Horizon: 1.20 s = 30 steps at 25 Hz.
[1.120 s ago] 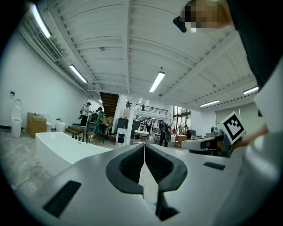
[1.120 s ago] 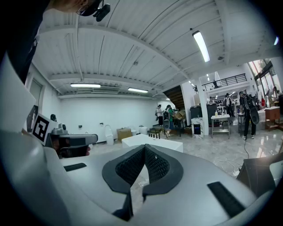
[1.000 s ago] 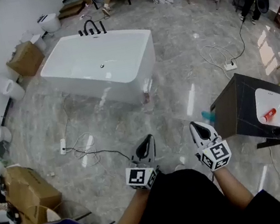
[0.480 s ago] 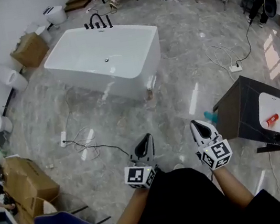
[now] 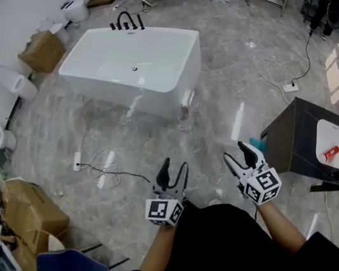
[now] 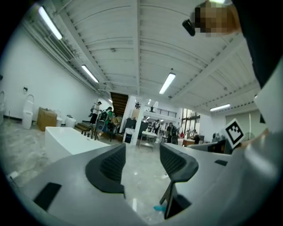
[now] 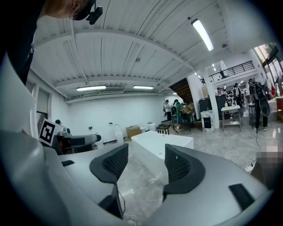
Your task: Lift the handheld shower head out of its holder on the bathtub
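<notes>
both grippers low in the head view, held level in front of the body, side by side. left gripper (image 5: 173,166) at 6 o'clock, right gripper (image 5: 236,151) just to its 3 o'clock, the two apart.

left gripper view: jaws parted and opening, a clear gap between the pads (image 6: 110,165), nothing in it but floor. right gripper view: same, jaws opening and wide, pads (image 7: 179,165) bare, nothing between them. neither gripper touched anything.

tub (image 5: 151,102), white, stood at 11 o'clock in the head view, well apart from both grippers across open grey floor (image 5: 211,79). black fittings (image 5: 127,21) sat in a cluster on its far rim, at 12 o'clock of the tub. the shower head was among them, too small to tell from the tap. the tub also showed at 9 o'clock in the left gripper view (image 6: 66,141) and straight ahead between the jaws in the right gripper view (image 7: 161,143).

black cabinet (image 5: 286,138) with a white basin (image 5: 334,136) at 3 o'clock, near the right gripper; a red item (image 5: 330,153) lay in the basin. power strip (image 5: 77,160) and loose cable at 9 o'clock. box (image 5: 35,215) at 8 o'clock, another box (image 5: 43,51) at 10 o'clock beside the tub. toilets (image 5: 16,83) along the wall at 10 o'clock. people stood far off in both gripper views.
</notes>
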Each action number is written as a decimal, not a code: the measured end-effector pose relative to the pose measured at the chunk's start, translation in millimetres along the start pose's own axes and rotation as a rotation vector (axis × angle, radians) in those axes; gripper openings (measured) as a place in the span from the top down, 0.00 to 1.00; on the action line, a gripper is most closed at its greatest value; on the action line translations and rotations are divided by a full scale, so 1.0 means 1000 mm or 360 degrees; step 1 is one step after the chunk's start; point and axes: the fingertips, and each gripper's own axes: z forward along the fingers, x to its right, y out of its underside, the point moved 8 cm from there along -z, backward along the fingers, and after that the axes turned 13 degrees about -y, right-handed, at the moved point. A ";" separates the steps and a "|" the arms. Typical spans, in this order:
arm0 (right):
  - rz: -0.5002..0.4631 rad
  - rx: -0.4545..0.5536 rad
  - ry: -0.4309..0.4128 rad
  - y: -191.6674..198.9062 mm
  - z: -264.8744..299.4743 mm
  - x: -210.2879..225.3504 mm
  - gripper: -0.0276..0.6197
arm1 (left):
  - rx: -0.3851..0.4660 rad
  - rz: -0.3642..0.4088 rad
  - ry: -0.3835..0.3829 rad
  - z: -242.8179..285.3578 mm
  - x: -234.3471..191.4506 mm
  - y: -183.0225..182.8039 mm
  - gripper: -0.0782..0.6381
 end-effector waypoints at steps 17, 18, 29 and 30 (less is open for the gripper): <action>0.0073 -0.0048 -0.0153 0.021 0.031 0.004 0.60 | 0.0005 -0.0072 -0.0132 -0.007 -0.009 0.014 0.52; 0.0075 -0.0058 -0.0169 0.021 0.035 0.002 0.60 | 0.0006 -0.0084 -0.0151 -0.007 -0.015 0.012 0.52; 0.0063 -0.0181 -0.0200 0.017 0.140 0.020 0.60 | 0.0002 -0.0093 -0.0215 0.046 -0.103 0.004 0.52; 0.0063 -0.0187 -0.0203 0.016 0.154 0.022 0.60 | -0.0004 -0.0120 -0.0219 0.053 -0.116 0.004 0.52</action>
